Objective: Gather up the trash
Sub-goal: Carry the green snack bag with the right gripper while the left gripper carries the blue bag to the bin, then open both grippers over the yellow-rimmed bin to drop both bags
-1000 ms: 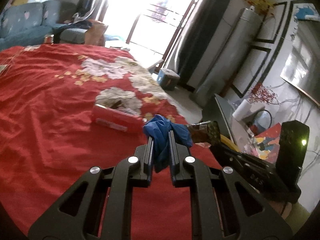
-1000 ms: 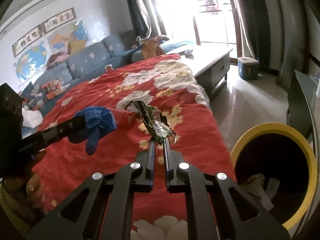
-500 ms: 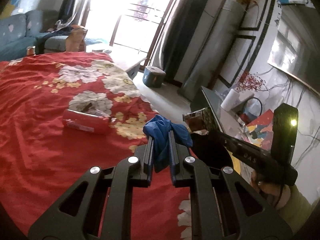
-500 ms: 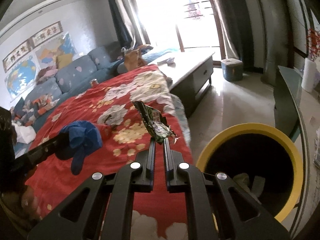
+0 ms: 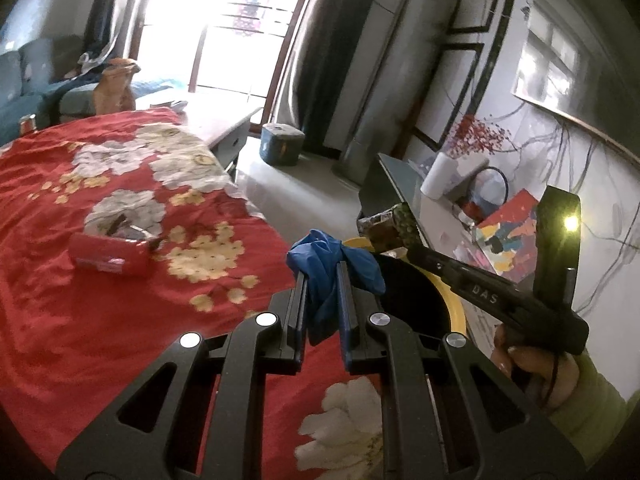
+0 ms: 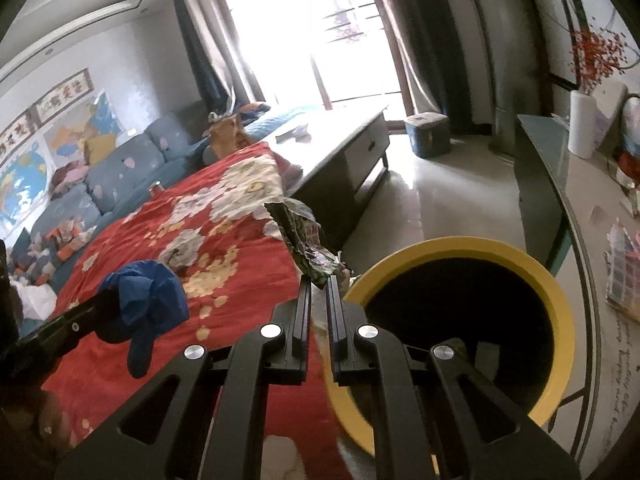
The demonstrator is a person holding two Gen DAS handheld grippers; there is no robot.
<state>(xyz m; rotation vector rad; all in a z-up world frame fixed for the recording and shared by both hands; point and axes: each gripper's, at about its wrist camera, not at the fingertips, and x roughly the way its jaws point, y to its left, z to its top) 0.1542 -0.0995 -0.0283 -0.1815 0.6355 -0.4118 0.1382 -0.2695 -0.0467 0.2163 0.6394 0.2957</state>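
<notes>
Over the last second both tools have swung away from the red floral cover (image 5: pixel 60 320) toward the yellow-rimmed bin (image 6: pixel 560 320), which now fills far more of the right wrist view.

The bin is the landmark. The right tool (image 6: pixel 318 280) is the nearer of the 2: its tips sit just beside the bin's near-left rim, not yet over the dark opening. It is clamped on a crumpled green snack wrapper (image 6: pixel 304 244), which stands up and leans away from the bin, long axis roughly upright. The wrapper is shiny, printed and creased.

The left tool (image 5: pixel 322 276) is closed on a blue glove (image 5: pixel 332 260), a limp, bunched rubbery wad that droops between the fingers. In the left wrist view the glove hangs at the bin's near edge, on the cover side, with the bin's mouth just beyond it.

I judge that the coming move is a short carry until each piece hangs over the opening, then a release; the right one looks ready first.

A red pack (image 5: pixel 108 256) lies on the cover, well apart from the bin.
</notes>
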